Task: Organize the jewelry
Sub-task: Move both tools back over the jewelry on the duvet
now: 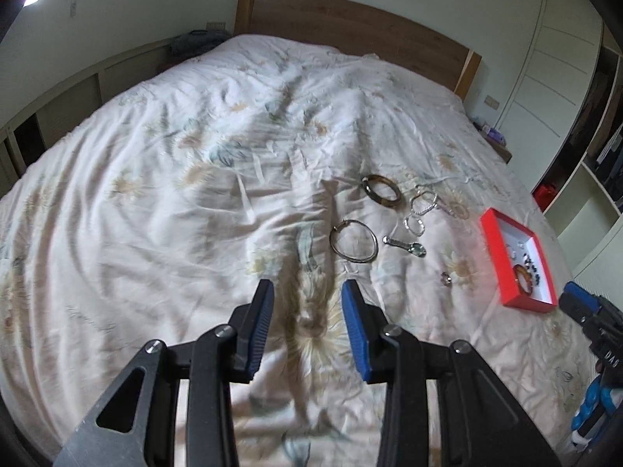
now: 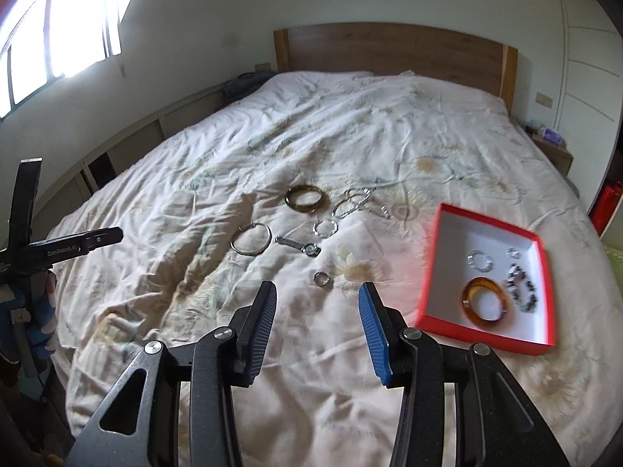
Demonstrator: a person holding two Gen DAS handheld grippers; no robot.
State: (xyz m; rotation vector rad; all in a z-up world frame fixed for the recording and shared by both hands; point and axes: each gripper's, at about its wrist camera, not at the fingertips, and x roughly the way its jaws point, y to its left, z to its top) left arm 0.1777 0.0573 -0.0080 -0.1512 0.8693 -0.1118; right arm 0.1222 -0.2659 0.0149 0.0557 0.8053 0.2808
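Observation:
Loose jewelry lies on the bed: a dark brown bangle (image 2: 305,197), a thin silver hoop bracelet (image 2: 251,238), a silver watch (image 2: 299,246), a clear bead bracelet (image 2: 325,228), twisted silver bangles (image 2: 351,202) and a small ring (image 2: 322,278). A red box (image 2: 432,272) with a white inside holds an amber bangle (image 2: 484,296), a dark bead bracelet (image 2: 521,284) and clear rings. My right gripper (image 2: 317,292) is open and empty just short of the small ring. My left gripper (image 1: 307,290) is open and empty just short of the silver hoop (image 1: 353,240).
The bed's floral quilt (image 2: 272,148) is rumpled, with a wooden headboard (image 2: 393,50) at the far end. The left gripper's body (image 2: 62,251) shows at the left edge of the right wrist view. A bedside table (image 2: 553,151) and wardrobe stand at the right.

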